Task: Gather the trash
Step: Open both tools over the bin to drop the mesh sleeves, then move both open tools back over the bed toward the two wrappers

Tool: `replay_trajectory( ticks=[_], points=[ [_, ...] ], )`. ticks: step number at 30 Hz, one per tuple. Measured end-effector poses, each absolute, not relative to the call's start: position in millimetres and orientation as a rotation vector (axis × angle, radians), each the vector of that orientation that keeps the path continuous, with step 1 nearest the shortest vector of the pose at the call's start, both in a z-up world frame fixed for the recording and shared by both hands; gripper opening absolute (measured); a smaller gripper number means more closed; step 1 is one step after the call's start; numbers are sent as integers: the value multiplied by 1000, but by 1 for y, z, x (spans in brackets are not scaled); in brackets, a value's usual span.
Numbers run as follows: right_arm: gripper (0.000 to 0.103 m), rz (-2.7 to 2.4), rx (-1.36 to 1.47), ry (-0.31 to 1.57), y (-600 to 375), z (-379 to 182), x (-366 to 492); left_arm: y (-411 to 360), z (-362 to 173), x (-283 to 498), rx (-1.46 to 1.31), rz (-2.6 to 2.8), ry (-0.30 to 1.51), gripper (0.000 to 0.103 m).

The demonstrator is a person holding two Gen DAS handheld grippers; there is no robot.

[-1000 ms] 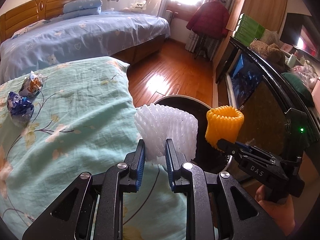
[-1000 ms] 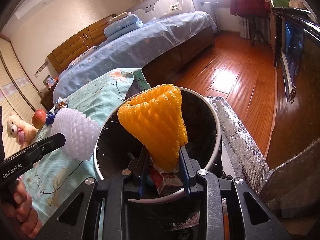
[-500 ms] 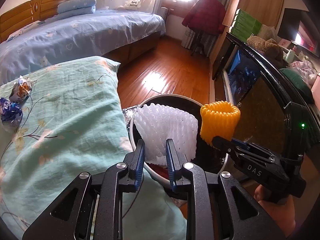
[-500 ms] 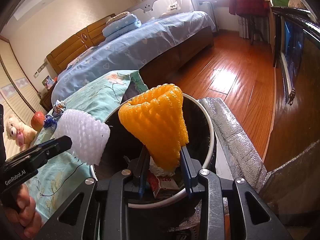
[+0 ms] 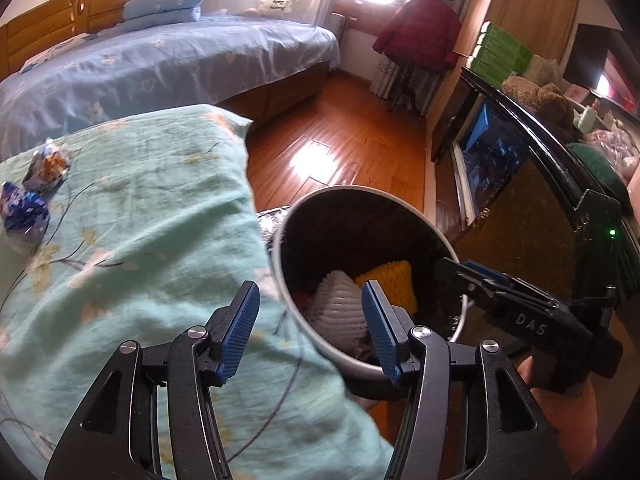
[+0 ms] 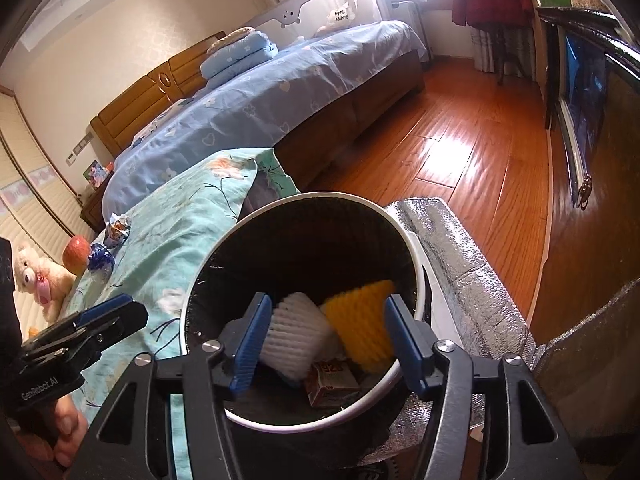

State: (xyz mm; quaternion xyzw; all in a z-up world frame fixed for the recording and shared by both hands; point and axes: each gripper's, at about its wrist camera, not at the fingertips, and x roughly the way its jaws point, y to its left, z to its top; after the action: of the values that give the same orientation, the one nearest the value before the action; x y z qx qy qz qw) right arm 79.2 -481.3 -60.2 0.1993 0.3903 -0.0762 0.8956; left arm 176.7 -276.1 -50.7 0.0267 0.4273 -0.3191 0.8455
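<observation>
Two foam fruit nets, the white net (image 6: 294,334) and the orange net (image 6: 362,320), lie side by side inside the trash bin (image 6: 416,264). Both the left gripper (image 5: 310,326) and right gripper (image 6: 326,338) hover above it, fingers spread wide and empty. Two crumpled wrappers (image 5: 34,188) sit far left on the green bedspread (image 5: 152,240).

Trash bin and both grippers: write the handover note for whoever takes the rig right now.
Left gripper: open, empty, over the near rim of the trash bin.
Right gripper: open, empty, over the bin mouth.
Done: white foam net and orange foam net lie inside the bin, beside a small carton.
Left: two crumpled wrappers on the green quilt, a blue one and an orange-silver one. An apple sits nearby; probably not trash.
</observation>
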Motion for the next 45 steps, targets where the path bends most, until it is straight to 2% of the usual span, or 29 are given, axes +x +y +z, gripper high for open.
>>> replay_trajectory(
  ticks=[9, 29, 35, 38, 45],
  points=[
    [74, -112, 407, 797, -460, -57, 87, -225, -64, 188, -12, -569, 927, 56],
    [75, 38, 334, 820, -385, -51, 146, -115, -67, 242, -177, -305, 917, 61],
    [75, 87, 308, 831, -367, -51, 180, -102, -65, 272, -214, -254, 921, 61],
    [75, 120, 295, 839, -356, -52, 199, -102, -66, 286, -214, -227, 922, 68],
    [75, 195, 248, 866, -332, -58, 242, -99, -73, 315, -211, -176, 942, 68]
  ],
)
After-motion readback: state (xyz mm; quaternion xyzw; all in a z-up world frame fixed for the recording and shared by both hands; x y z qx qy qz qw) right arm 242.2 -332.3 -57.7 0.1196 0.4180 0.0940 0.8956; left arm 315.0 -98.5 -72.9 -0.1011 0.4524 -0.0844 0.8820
